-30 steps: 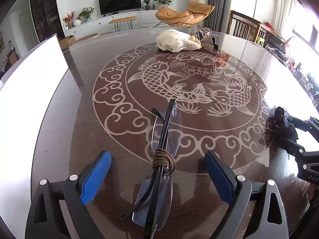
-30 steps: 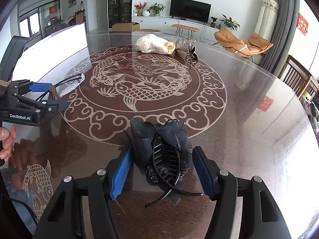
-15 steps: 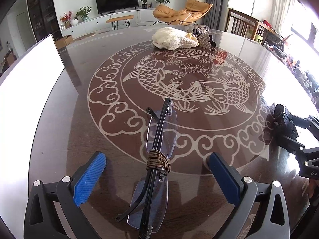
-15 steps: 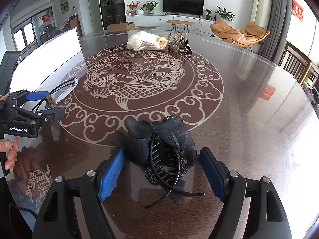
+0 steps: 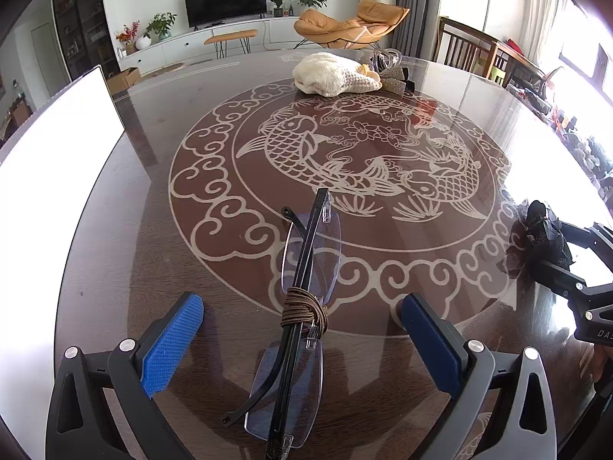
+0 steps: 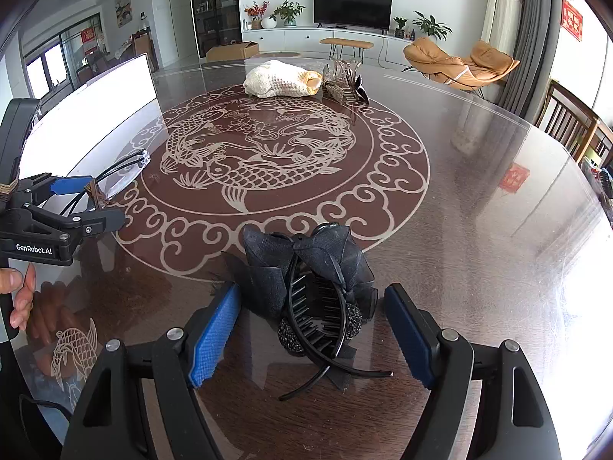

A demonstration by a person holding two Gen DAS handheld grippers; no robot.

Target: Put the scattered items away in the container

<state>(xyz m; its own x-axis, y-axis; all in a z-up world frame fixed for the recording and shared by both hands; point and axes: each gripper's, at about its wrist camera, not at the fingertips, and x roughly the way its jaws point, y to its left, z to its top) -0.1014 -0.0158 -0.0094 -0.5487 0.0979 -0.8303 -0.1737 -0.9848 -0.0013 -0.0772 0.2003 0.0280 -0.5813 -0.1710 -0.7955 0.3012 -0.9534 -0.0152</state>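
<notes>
Folded rimless glasses (image 5: 302,306) with a brown cord wound round them lie on the glass table between the open blue pads of my left gripper (image 5: 302,339); the pads stand clear of them. A black bow hair clip (image 6: 310,287) lies between the open pads of my right gripper (image 6: 312,329), also untouched. The left gripper (image 6: 82,201) and the glasses (image 6: 122,176) show at the left of the right wrist view. The hair clip (image 5: 542,235) shows at the right of the left wrist view. A cream knitted pouch (image 5: 331,74) lies at the far side.
A beige bow and a clear hair clip (image 6: 341,78) lie next to the pouch (image 6: 279,78). The round table (image 6: 479,211) has a carp pattern under glass. Chairs stand beyond its far right edge. A bright white panel (image 5: 49,145) is at the left.
Both grippers have opened wider and drawn back a little. The glasses and the black hair clip stay on the table.
</notes>
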